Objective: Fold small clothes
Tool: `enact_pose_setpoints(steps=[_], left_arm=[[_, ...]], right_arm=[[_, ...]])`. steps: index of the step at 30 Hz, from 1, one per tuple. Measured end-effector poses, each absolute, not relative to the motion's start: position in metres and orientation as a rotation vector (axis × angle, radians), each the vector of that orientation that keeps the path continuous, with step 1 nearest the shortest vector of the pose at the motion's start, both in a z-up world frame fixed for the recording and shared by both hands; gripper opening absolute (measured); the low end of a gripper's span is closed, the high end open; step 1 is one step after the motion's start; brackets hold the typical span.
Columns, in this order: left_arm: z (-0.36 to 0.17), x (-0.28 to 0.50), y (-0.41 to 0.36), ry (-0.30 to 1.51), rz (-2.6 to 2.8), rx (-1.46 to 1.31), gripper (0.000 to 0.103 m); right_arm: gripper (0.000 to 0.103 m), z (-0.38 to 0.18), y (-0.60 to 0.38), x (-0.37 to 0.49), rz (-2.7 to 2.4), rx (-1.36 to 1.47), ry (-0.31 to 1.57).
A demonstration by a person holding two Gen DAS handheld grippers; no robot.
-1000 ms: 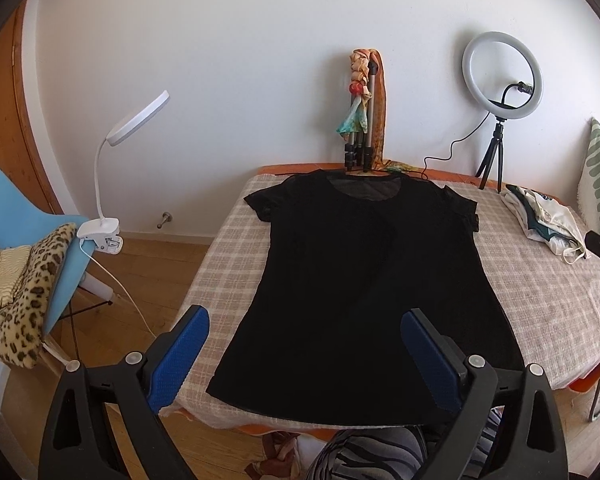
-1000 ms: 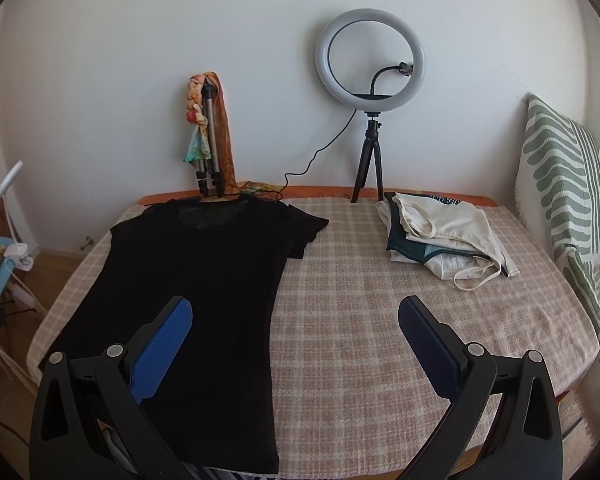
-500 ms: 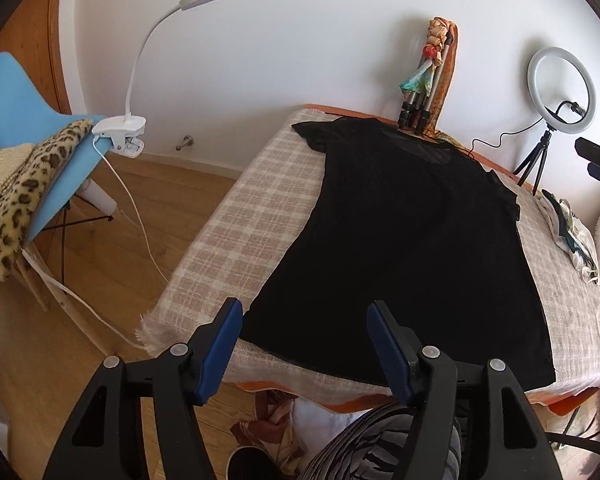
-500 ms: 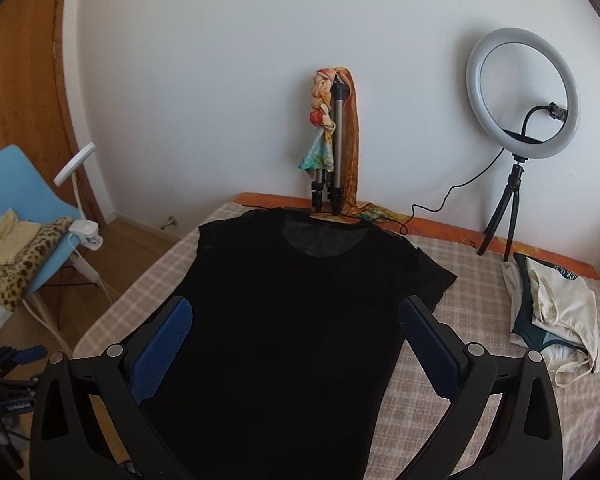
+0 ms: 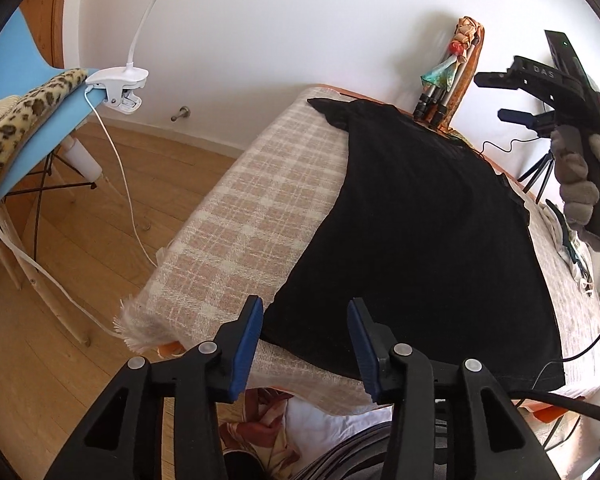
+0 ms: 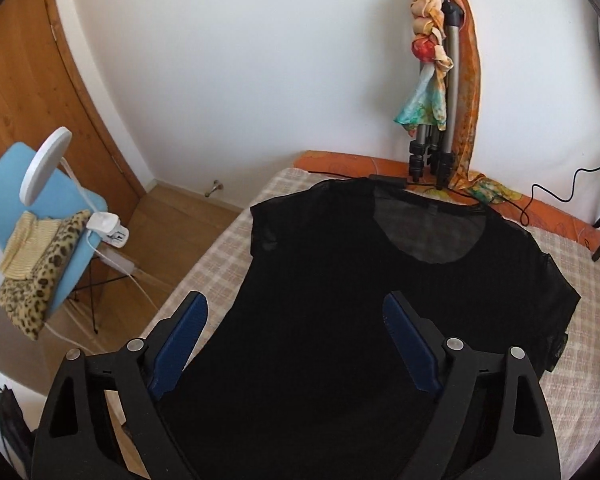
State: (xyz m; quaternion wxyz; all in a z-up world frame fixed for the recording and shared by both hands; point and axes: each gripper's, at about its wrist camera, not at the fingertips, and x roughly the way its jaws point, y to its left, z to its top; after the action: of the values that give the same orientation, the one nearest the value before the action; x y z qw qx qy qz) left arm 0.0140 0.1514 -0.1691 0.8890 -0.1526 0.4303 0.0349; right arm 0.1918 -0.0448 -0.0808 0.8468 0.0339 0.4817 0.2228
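A black short-sleeved T-shirt lies flat on the checked tablecloth, neck toward the wall. My left gripper is open and empty just above the shirt's near left hem corner. My right gripper is open and empty over the shirt's upper body, below the neckline. The right gripper also shows in the left wrist view, held in a gloved hand above the shirt's far right side.
A folded tripod with a coloured scarf stands at the table's far edge. A blue chair with leopard cloth and a clip lamp stands left of the table. Other clothes lie at the right. Black cables run there.
My left gripper has dropped toward the near left hem corner and its jaws have narrowed. My right gripper has swung left and forward over the shirt's upper body.
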Motion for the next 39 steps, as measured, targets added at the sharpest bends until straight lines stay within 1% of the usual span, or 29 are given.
enact_pose_setpoints(steps=[1,2,4,5,7,11,17,22,26,30,32,34,36,37,38,39], left_arm=[[-0.171,0.015,0.153,0.885,0.068,-0.321,0.043],[-0.173,0.016,0.155,0.873,0.058,-0.327,0.042],[-0.176,0.018,0.157,0.854,0.043,-0.334,0.04],[-0.177,0.018,0.159,0.851,0.038,-0.337,0.04],[-0.181,0.02,0.164,0.847,0.022,-0.356,0.039],[-0.189,0.025,0.173,0.857,-0.024,-0.407,0.039],[-0.195,0.029,0.174,0.87,-0.056,-0.385,0.038],[-0.205,0.032,0.174,0.888,-0.075,-0.411,0.032],[-0.213,0.034,0.169,0.906,-0.09,-0.413,0.028],[-0.215,0.037,0.161,0.915,-0.115,-0.384,0.019],[-0.215,0.038,0.158,0.912,-0.118,-0.367,0.018],[-0.216,0.038,0.158,0.91,-0.121,-0.37,0.01],[-0.216,0.039,0.159,0.912,-0.122,-0.377,0.007],[-0.216,0.039,0.159,0.912,-0.12,-0.377,0.004],[-0.215,0.039,0.159,0.911,-0.115,-0.375,0.004],[-0.215,0.039,0.159,0.909,-0.113,-0.375,0.001]], right_arm=[[0.082,-0.086,-0.034,0.199,0.483,0.067,1.029],[0.08,-0.091,-0.024,0.208,0.495,0.065,1.047],[0.078,-0.104,-0.006,0.225,0.509,0.076,1.082],[0.072,-0.11,0.003,0.233,0.511,0.079,1.098],[0.067,-0.123,0.02,0.248,0.518,0.082,1.134],[0.067,-0.152,0.053,0.277,0.52,0.089,1.198],[0.067,-0.185,0.089,0.302,0.464,0.015,1.245],[0.067,-0.198,0.102,0.317,0.448,-0.053,1.252],[0.067,-0.209,0.11,0.328,0.436,-0.05,1.268],[0.067,-0.227,0.117,0.333,0.431,-0.064,1.294],[0.067,-0.236,0.122,0.335,0.421,-0.087,1.306],[0.067,-0.24,0.122,0.336,0.421,-0.107,1.311],[0.067,-0.243,0.123,0.337,0.424,-0.124,1.311],[0.064,-0.242,0.124,0.337,0.427,-0.139,1.307],[0.056,-0.242,0.125,0.337,0.423,-0.161,1.303],[0.051,-0.242,0.126,0.337,0.41,-0.19,1.298]])
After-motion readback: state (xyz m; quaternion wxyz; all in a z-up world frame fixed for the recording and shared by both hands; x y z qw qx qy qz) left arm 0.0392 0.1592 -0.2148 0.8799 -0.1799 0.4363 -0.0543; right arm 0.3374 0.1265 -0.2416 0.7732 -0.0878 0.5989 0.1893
